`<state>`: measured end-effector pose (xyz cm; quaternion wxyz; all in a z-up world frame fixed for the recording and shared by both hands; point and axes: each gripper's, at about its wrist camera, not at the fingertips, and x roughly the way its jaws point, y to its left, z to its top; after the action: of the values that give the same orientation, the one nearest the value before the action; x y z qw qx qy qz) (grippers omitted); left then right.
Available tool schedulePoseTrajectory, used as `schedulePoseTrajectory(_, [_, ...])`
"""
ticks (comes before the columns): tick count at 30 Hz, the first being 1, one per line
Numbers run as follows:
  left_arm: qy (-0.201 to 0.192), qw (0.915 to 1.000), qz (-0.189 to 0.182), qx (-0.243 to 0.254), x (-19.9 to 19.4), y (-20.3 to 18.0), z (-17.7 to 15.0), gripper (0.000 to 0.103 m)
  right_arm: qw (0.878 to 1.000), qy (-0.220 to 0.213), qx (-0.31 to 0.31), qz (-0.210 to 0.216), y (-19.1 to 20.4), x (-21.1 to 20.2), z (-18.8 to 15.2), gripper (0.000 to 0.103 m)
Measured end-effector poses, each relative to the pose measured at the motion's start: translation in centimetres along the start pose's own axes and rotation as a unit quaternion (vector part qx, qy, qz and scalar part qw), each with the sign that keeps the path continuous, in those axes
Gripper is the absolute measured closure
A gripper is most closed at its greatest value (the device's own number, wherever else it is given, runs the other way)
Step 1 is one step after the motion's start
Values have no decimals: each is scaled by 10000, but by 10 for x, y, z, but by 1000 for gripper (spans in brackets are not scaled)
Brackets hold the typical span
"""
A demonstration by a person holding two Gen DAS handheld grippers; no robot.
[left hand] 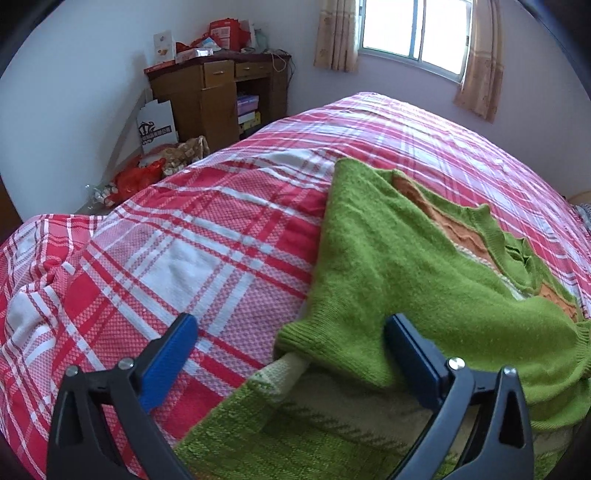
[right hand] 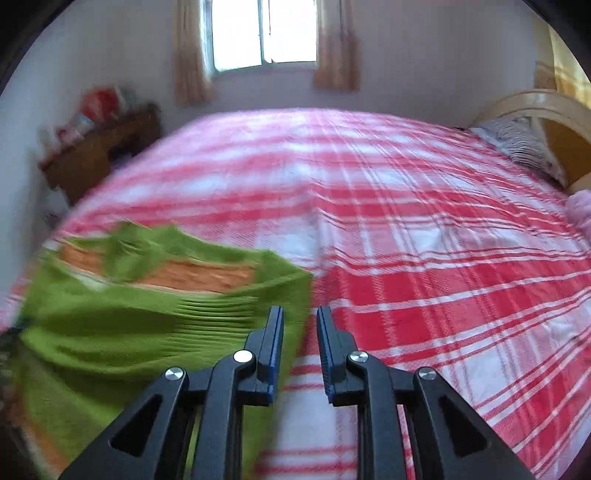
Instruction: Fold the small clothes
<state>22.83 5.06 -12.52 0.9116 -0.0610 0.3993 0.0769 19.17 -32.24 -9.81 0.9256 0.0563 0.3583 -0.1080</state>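
Note:
A small green knitted sweater (left hand: pixel 406 258) with orange and cream stripes lies on the red and white checked bedspread (left hand: pixel 184 240). One sleeve is folded across the body, and its ribbed cuff (left hand: pixel 306 332) rests between the wide-apart blue pads of my left gripper (left hand: pixel 290 325), which is open and does not press on it. In the blurred right wrist view the sweater (right hand: pixel 129 325) lies at the lower left. My right gripper (right hand: pixel 300 312) hovers at its right edge, pads a narrow gap apart with nothing pinched between them.
A wooden desk (left hand: pixel 221 96) piled with boxes stands in the far corner, with bags (left hand: pixel 136 177) on the floor below. A curtained window (left hand: pixel 413 29) is behind the bed. A patterned pillow (right hand: pixel 517 144) and a curved headboard (right hand: pixel 535 107) sit at the far right.

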Motion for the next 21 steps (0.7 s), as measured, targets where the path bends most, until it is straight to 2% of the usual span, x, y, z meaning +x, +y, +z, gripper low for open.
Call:
schedulePoseTrajectory(4, [-6, 10000, 0, 7, 0, 0, 0, 0, 9967, -73, -244, 775, 33, -16, 1, 84])
schedulePoseTrajectory(6, [19, 10000, -53, -5, 0, 0, 0, 0, 9927, 206, -180, 1178, 50, -4, -1, 84])
schedulePoseTrajectory(7, [27, 10000, -64, 8, 0, 0, 0, 0, 9901, 480, -228, 1296, 59, 9, -6, 84])
schedulePoseTrajectory(9, [43, 9999, -100, 36, 0, 1, 1, 0, 9841, 1184, -310, 1283, 66, 33, -23, 83])
schedulePoseTrajectory(10, [60, 9999, -116, 65, 0, 1, 1, 0, 9866, 913, -306, 1314, 64, 28, -29, 83])
schedulePoseTrajectory(13, [123, 9997, -52, 218, -5, 3, -1, 0, 9844, 1212, -305, 1240, 56, 19, -44, 83])
schedulePoseTrajectory(15, [114, 9996, -54, 254, -15, 8, -5, 0, 9841, 1258, -368, 1199, 49, 5, -52, 84])
schedulePoseTrajectory(17, [-7, 9989, -254, 384, -37, 15, -11, 0, 9867, 1075, -329, 1176, 37, -25, -55, 84])
schedulePoseTrajectory(19, [-224, 9970, -490, 551, -62, 26, -22, 0, 9925, 377, -337, 1116, 25, -74, -57, 84])
schedulePoseTrajectory(21, [-392, 9939, -718, 737, -87, 38, -33, 0, 9932, -287, -398, 1060, 15, -126, -64, 84])
